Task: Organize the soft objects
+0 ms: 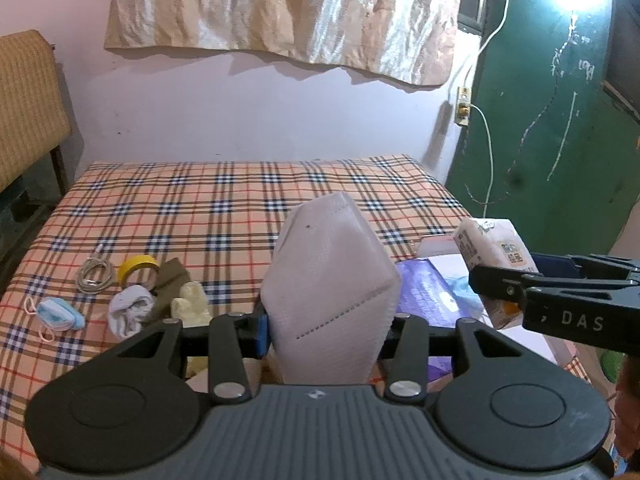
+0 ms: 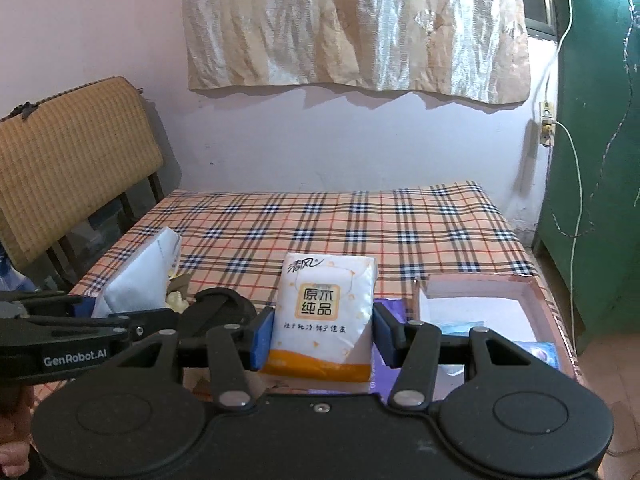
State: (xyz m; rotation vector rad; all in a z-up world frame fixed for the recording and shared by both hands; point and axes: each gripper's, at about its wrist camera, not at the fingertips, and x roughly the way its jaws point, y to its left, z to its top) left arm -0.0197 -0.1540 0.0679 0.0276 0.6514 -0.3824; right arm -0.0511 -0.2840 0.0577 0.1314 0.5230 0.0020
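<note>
My left gripper (image 1: 328, 330) is shut on a white folded face mask (image 1: 332, 280), which stands upright between the blue pads above the plaid bed (image 1: 200, 208). My right gripper (image 2: 324, 336) is shut on a white and orange tissue pack (image 2: 326, 312). That pack (image 1: 496, 248) and the right gripper also show at the right edge of the left wrist view, over a white open box (image 2: 480, 304) with a purple lid (image 1: 432, 292). The mask (image 2: 140, 276) appears at the left of the right wrist view.
On the bed's left lie a blue surgical mask (image 1: 58, 314), a coiled cable (image 1: 94, 274), a yellow tape roll (image 1: 138, 270), a white sock (image 1: 130, 310), an olive cloth (image 1: 168, 286) and a pale yellow soft thing (image 1: 192, 304). A wicker chair (image 2: 72, 168) stands left, a green door (image 2: 600, 160) right.
</note>
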